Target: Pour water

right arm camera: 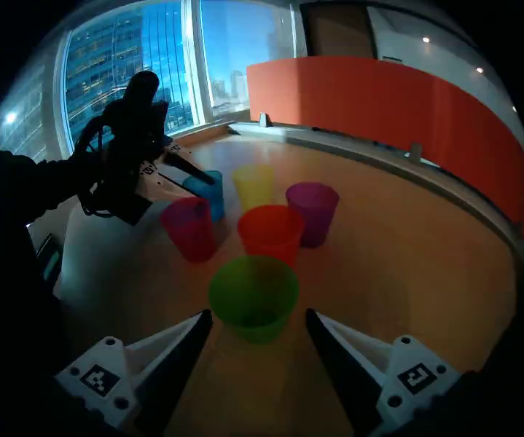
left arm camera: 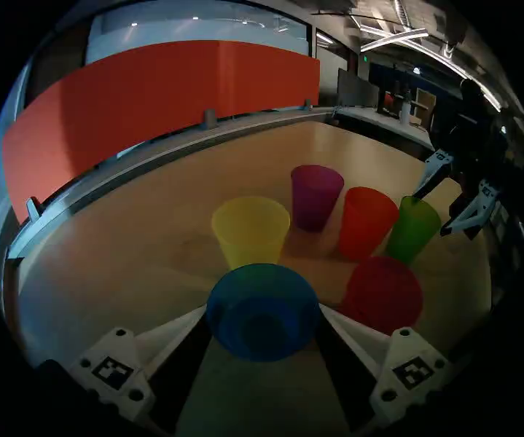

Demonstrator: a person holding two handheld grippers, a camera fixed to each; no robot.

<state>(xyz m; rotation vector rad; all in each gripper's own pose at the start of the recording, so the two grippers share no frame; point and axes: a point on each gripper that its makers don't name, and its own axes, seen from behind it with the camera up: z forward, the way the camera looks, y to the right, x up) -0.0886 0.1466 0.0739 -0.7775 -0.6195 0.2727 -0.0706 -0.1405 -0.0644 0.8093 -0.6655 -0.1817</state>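
A blue cup (left arm camera: pixel 263 320) stands on the wooden table (left arm camera: pixel 116 247) between the fingers of my left gripper (left arm camera: pixel 263 309), and both fingers press on its sides. A green cup (right arm camera: pixel 254 295) sits between the fingers of my right gripper (right arm camera: pixel 258 313), which is open, with a small gap at the right finger. Beyond them stand a yellow cup (left arm camera: pixel 251 229), a purple cup (left arm camera: pixel 316 193), an orange cup (left arm camera: pixel 366 218) and a red cup (left arm camera: pixel 382 291). I cannot tell whether any cup holds water. The right gripper view shows the left gripper (right arm camera: pixel 200 186) at the blue cup (right arm camera: pixel 207 193).
An orange partition (left arm camera: pixel 152 95) runs along the table's far edge. Large windows (right arm camera: pixel 138 58) lie behind the person's arm (right arm camera: pixel 36 182). Bare tabletop (right arm camera: pixel 407 255) stretches beside the cup cluster. Desks (left arm camera: pixel 378 116) stand farther back.
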